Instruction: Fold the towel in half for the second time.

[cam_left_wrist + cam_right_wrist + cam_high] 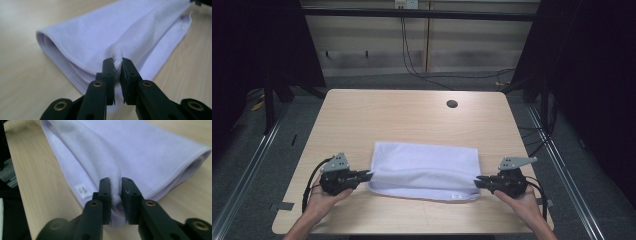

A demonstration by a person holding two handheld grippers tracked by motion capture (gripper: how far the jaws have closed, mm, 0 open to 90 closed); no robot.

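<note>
A pale lilac towel [424, 170] lies folded in two across the near half of the wooden table [412, 115]. My left gripper [368, 175] meets the towel's left end, held in a hand just above the tabletop. In the left gripper view the jaws [117, 62] pinch a bunched fold of the towel [120, 32]. My right gripper [478, 181] meets the right end. In the right gripper view its jaws [115, 182] stand narrowly apart with a ridge of the towel [140, 150] filling the gap. A small white label [82, 190] sits on the lower layer's edge.
A round cable hole [452, 104] is set in the table's far side. Bare wood runs all around the towel. Dark frame posts and black curtains stand to both sides, and cables hang down the back wall onto the floor.
</note>
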